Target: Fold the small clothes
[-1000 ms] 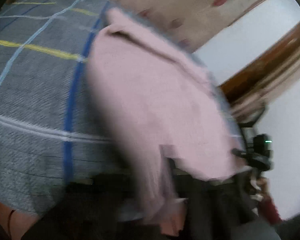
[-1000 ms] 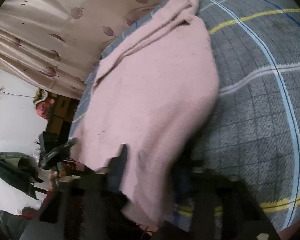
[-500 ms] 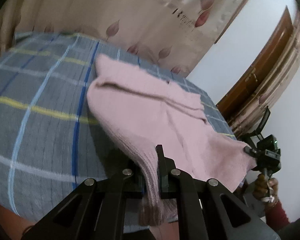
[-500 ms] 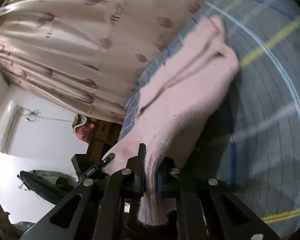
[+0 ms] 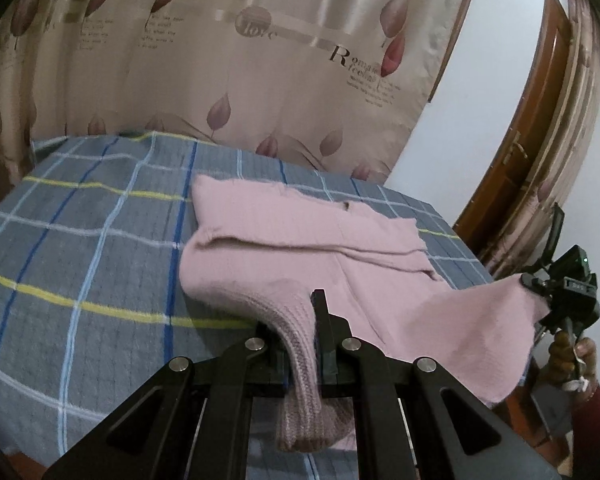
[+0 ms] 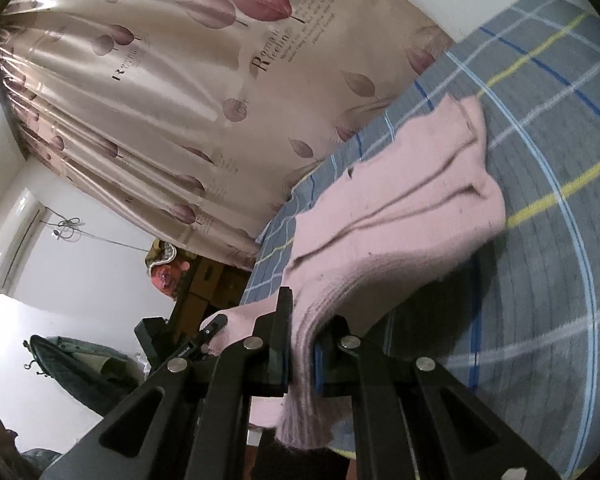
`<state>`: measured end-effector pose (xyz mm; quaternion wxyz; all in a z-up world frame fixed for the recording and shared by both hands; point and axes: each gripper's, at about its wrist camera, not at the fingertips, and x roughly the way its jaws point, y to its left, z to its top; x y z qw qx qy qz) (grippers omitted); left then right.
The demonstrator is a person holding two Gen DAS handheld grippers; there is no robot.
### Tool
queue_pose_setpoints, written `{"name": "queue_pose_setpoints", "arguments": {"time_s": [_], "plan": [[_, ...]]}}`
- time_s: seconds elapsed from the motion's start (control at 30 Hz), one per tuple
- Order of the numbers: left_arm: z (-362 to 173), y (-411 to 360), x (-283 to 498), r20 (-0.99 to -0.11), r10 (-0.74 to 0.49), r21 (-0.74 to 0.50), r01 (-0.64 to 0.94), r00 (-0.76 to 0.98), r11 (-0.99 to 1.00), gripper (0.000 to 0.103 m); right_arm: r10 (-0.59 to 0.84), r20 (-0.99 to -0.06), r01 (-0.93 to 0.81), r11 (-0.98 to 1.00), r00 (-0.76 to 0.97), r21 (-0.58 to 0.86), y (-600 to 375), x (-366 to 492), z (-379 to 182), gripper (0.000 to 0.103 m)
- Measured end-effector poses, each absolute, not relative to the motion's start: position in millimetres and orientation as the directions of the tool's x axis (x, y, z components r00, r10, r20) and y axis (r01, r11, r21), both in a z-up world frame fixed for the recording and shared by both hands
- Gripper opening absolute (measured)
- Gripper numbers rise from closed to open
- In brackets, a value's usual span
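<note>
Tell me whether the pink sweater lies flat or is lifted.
Partly lifted: each tool is shut on a near corner of the sweater, while its far part rests on the checked bedcover.

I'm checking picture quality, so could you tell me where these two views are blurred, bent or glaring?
Left wrist view: sharp; the door frame bows from the fisheye lens, and the curtain has a soft sheen. Right wrist view: the pink sweater and checked bedcover are slightly smeared, corners black.

Pink knit sweater (image 5: 300, 248), apparently folded, lies on the bed, near hem lifted.
</note>
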<state>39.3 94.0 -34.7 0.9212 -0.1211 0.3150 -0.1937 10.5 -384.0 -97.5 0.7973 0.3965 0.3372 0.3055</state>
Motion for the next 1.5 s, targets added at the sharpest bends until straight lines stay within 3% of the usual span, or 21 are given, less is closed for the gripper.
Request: {"name": "queue_pose_setpoints", "arguments": {"time_s": [0.47,1.5], "plan": [[-22,96,83,-0.522,-0.394,-0.334,0.244,0.757,0.911,0.008,0.717,-0.284,-0.196,0.506,0.636,0.84,-405,51,-86,0.009],[-39,104,158,-0.564,-0.341,-0.356,0.152,0.752,0.922,0.008,0.659,-0.35,-0.132,0.566,0.666,0.813,-427,115,-96,0.009]]}}
